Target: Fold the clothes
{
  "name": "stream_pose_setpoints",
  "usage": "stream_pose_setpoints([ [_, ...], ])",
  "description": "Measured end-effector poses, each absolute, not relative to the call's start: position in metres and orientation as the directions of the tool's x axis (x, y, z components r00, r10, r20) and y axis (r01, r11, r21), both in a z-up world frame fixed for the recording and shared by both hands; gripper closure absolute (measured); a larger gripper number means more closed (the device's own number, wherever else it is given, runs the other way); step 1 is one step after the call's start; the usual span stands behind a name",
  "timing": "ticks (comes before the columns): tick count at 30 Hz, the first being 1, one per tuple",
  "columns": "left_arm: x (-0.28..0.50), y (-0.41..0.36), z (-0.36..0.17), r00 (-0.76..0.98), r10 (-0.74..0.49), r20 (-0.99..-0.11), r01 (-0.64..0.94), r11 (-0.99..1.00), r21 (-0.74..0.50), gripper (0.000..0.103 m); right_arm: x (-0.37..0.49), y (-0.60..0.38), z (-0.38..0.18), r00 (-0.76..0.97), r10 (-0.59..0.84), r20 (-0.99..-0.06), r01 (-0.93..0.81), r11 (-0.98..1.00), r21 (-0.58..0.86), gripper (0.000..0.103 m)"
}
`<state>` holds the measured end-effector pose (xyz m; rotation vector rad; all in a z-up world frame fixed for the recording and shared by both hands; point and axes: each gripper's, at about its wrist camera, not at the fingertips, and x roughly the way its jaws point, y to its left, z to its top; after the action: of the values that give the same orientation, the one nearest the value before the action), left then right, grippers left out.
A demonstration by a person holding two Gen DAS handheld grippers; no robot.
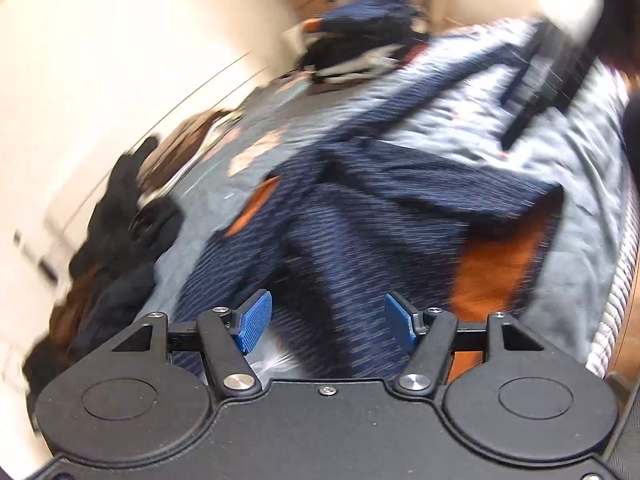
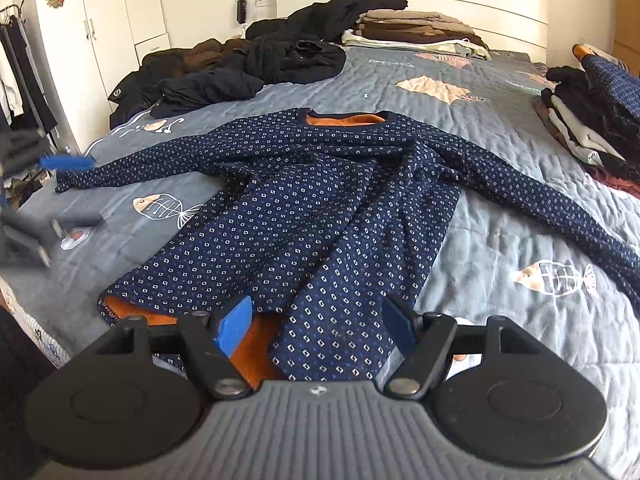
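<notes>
Bedroom scene, with a wide bed (image 2: 500,216) under a grey quilted cover printed with cartoon fish; on its middle lies a navy top (image 2: 304,208), dotted with small pale squares and lined in orange fleece, spread face up with both long sleeves flung outward, its body rumpled into diagonal folds and the hem turned to show the lining. Right hand-held gripper (image 2: 316,322) hovers at the hem, its blue-padded jaws set wide with fabric lying between them, nothing pinched. Left hand-held gripper (image 1: 326,322) is likewise parted over the same cloth and grips nothing; its view is badly smeared. Beyond, a loose heap of black and brown garments (image 2: 256,60) lies near the headboard, beside a neat folded stack in tan and cream (image 2: 416,28); another folded pile (image 2: 588,120) sits at the right edge, partly cut off. White wardrobe doors (image 2: 100,20) carry mouse stickers.
</notes>
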<state>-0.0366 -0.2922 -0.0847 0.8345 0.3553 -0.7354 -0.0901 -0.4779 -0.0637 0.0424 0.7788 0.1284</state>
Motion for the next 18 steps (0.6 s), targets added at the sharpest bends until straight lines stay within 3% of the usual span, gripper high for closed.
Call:
stream_pose_setpoints([
  [2,-0.037,-0.31,-0.111,0.695,-0.441,-0.569,0.719,0.443,0.535,0.044,-0.094,-0.48,-0.066,0.708,0.133,-0.693,-0.1,0.991,0.088,0.032],
  [3,-0.037,-0.317,-0.12,0.694,-0.436,-0.572,0.719,0.454,0.527,0.05,-0.095,-0.481,-0.067,0.71,0.132,-0.692,-0.101,0.991,0.086,0.032],
  [10,-0.041,-0.354,-0.145,0.679,-0.436,-0.591,0.729,0.499,0.469,0.052,-0.102,-0.484,-0.079,0.699,0.127,-0.703,-0.1,0.992,0.08,0.032],
  [14,-0.047,-0.371,-0.164,0.733,-0.41,-0.542,0.68,0.453,0.577,0.052,-0.106,-0.479,-0.086,0.691,0.117,-0.713,-0.123,0.991,0.043,0.032],
  [17,-0.037,-0.371,-0.169,0.756,-0.362,-0.545,0.652,0.483,0.585,0.088,-0.107,-0.477,-0.092,0.684,0.097,-0.723,-0.135,0.991,0.005,0.032],
  [18,-0.032,-0.369,-0.168,0.756,-0.343,-0.557,0.648,0.505,0.57,0.094,-0.107,-0.476,-0.094,0.682,0.093,-0.725,-0.138,0.99,-0.003,0.032],
])
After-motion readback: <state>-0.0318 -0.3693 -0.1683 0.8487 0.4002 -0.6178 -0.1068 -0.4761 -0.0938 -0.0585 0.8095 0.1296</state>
